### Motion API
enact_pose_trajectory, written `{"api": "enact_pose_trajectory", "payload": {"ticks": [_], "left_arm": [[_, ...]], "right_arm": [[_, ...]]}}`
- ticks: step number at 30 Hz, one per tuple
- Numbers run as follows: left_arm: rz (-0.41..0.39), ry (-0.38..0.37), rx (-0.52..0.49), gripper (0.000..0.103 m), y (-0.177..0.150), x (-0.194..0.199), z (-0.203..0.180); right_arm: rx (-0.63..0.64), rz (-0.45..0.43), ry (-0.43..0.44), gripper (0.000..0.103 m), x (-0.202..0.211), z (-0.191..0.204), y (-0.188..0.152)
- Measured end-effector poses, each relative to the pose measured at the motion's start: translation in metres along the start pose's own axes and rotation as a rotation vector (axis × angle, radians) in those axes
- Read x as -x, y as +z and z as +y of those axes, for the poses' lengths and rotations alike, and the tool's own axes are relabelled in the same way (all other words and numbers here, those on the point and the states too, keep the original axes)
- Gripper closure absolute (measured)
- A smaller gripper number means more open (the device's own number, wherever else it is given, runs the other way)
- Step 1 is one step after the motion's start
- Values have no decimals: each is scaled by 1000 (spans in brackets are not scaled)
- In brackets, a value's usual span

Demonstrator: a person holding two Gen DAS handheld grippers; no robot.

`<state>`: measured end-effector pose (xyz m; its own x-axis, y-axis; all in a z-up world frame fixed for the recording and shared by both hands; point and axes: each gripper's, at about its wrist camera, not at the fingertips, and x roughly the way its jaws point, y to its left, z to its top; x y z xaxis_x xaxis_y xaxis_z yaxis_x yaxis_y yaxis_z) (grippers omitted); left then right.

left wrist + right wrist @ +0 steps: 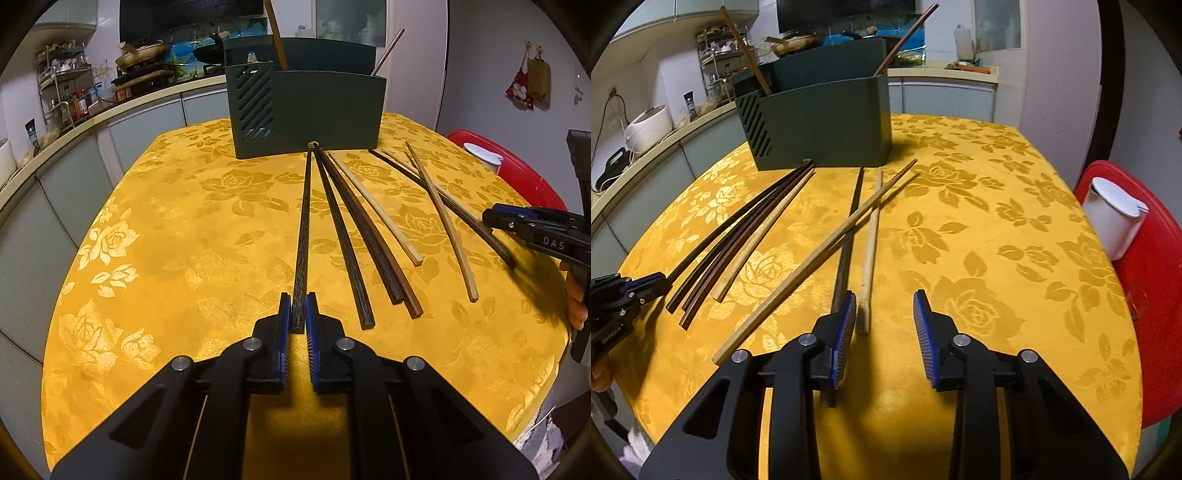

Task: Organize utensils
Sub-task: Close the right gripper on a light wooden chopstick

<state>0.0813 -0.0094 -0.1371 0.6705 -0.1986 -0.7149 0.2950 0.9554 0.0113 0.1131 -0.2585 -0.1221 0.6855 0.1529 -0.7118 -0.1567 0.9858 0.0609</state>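
Your left gripper (299,306) has its jaws pinched narrow on the near end of a dark speckled chopstick (303,229), whose far tip reaches the foot of the dark green utensil holder (325,110). The holder stands at the far side of the table on the yellow rose-patterned tablecloth (166,229), with two wooden sticks (275,35) leaning out of its top.

Just right of the gripped one, three more dark chopsticks (354,229) lie fanned toward you, with a pale bamboo chopstick (376,210) beside them.

Your right gripper (884,314) hovers with its jaws wide and holds nothing. Beneath it lie a dark chopstick (849,236) and a pale one (872,236) side by side, and a long bamboo chopstick (820,254) crosses over them diagonally. A white cup (1115,218) sits on a red stool (1152,314) off the table's right edge.
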Motion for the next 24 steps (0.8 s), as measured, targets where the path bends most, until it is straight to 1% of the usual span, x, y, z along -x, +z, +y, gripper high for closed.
{"api": "enact_pose_trajectory", "payload": {"ticks": [2,4,6,7,9,17,22,24], "left_arm": [[0,0,0,95,0,0,0],[-1,0,0,95,0,0,0],[0,-1,2,95,0,0,0],[0,-2,5,95,0,0,0],[-2,-4,7,95,0,1,0],[-17,-12,3,95,-2,0,-2],[-15,-18,5,96,-1,0,-2],[-12,-23,9,96,0,-1,-2]], "right_arm": [[12,12,8,73,-3,2,0],[21,25,-1,78,-6,3,-1],[19,24,-12,80,-6,1,0],[12,24,-21,80,-6,-2,0],[-4,25,-12,80,-6,-5,0],[30,29,8,80,-7,3,0],[6,31,0,94,-8,-1,0],[-14,31,14,95,-8,-6,1]]}}
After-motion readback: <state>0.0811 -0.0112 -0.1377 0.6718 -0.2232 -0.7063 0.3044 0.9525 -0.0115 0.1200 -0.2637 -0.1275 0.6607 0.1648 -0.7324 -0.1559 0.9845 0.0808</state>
